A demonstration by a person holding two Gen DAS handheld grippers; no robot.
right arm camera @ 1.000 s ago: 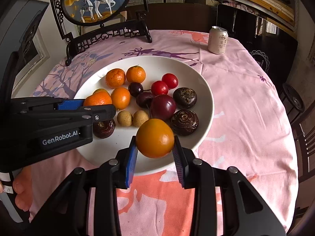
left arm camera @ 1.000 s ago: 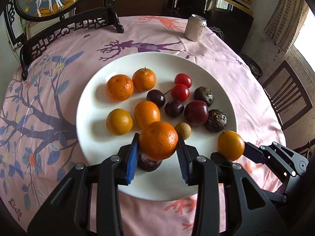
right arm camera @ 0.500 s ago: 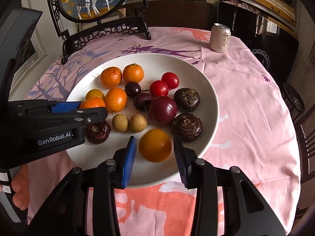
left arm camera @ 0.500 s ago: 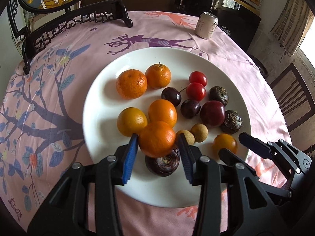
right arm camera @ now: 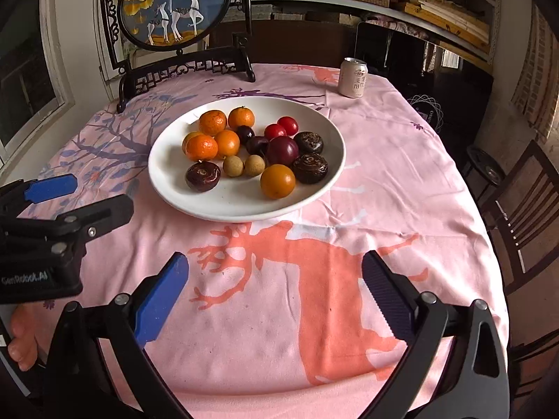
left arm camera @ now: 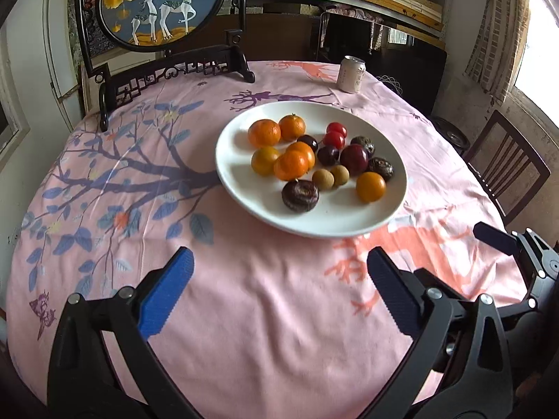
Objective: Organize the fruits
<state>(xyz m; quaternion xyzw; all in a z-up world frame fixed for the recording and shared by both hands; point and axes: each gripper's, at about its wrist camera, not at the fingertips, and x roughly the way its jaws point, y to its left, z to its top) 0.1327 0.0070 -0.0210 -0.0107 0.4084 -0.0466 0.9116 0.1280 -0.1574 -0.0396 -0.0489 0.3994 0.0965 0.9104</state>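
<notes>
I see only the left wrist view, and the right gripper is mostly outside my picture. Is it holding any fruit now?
Observer: No. The right gripper is wide open, with nothing between its fingers; only tablecloth lies under it.
Operator: And how does my left gripper stand next to the plate, seen from that side?
Observer: In the right wrist view, the left gripper is left of the plate, apart from its rim, with its jaws open and empty.
</notes>
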